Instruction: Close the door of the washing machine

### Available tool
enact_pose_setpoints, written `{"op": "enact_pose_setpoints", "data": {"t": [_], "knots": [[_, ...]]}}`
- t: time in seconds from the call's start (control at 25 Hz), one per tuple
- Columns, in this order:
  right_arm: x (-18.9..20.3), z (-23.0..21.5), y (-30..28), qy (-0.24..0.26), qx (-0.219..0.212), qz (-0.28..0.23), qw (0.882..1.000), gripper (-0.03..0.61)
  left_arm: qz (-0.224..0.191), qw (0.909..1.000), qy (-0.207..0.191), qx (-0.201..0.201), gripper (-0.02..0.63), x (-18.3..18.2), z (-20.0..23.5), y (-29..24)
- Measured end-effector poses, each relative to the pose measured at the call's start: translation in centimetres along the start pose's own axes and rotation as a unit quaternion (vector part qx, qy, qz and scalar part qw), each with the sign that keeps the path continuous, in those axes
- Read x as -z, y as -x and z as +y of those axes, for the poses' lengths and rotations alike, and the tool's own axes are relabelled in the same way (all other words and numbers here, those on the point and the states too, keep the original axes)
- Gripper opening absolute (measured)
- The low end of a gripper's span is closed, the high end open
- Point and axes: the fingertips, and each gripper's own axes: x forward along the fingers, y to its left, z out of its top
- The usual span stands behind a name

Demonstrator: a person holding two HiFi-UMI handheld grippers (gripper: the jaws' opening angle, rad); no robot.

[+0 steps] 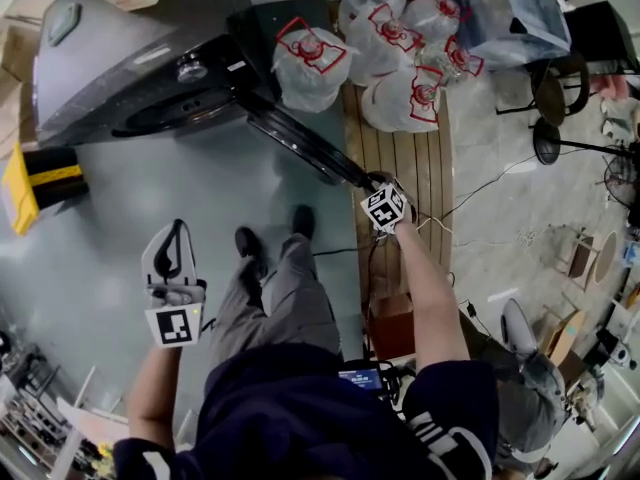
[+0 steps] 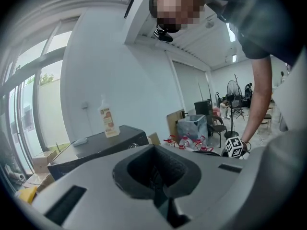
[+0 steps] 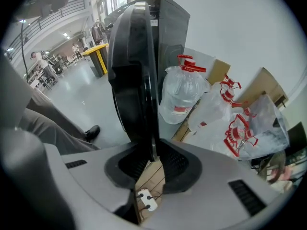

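Washing machine (image 1: 120, 73) stands at upper left of the head view, its door (image 1: 300, 138) swung open and edge-on. The right gripper (image 1: 378, 182) points steeply down with its narrow jaws clamped on the door's outer rim. The left gripper (image 1: 175, 231) is held well apart from the machine, jaws together and empty. Water jugs (image 1: 400, 48) sit just beyond the door.

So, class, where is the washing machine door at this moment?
In the head view the door stands open from the washing machine at upper centre. Its free edge is gripped by the right gripper, beside the water bottles.
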Motion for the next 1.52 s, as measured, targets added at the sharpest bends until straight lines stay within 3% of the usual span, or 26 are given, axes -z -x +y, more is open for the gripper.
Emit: {"op": "enact_pose_setpoints", "data": {"t": [0.24,0.64,1.24,1.32,1.44,1.52], "knots": [[0.0,3.0,0.1,-0.022,-0.001,0.006,1.0,0.084,0.0,0.9999,0.012,0.012,0.023,0.7,-0.2,0.9],[-0.2,7.9,-0.2,-0.078,0.029,0.014,0.996,0.084,-0.01,0.9974,0.018,0.07,0.023,4.4,0.7,1.9],[-1.3,16.2,-1.0,-0.131,0.043,0.021,0.99,0.084,-0.02,0.9955,0.019,0.091,0.023,8.1,4.8,6.8],[-1.6,17.4,-1.1,-0.14,0.042,0.021,0.989,0.084,-0.02,0.9947,0.0,0.101,0.023,8.6,5.4,7.5],[-2.0,19.7,-1.2,-0.153,0.043,0.023,0.987,0.084,-0.009,0.9867,-0.086,0.137,0.023,9.4,6.2,8.8],[-2.4,21.1,-1.4,-0.159,0.047,0.022,0.986,0.084,-0.018,0.9911,-0.045,0.124,0.023,9.6,7.4,9.8]]}}
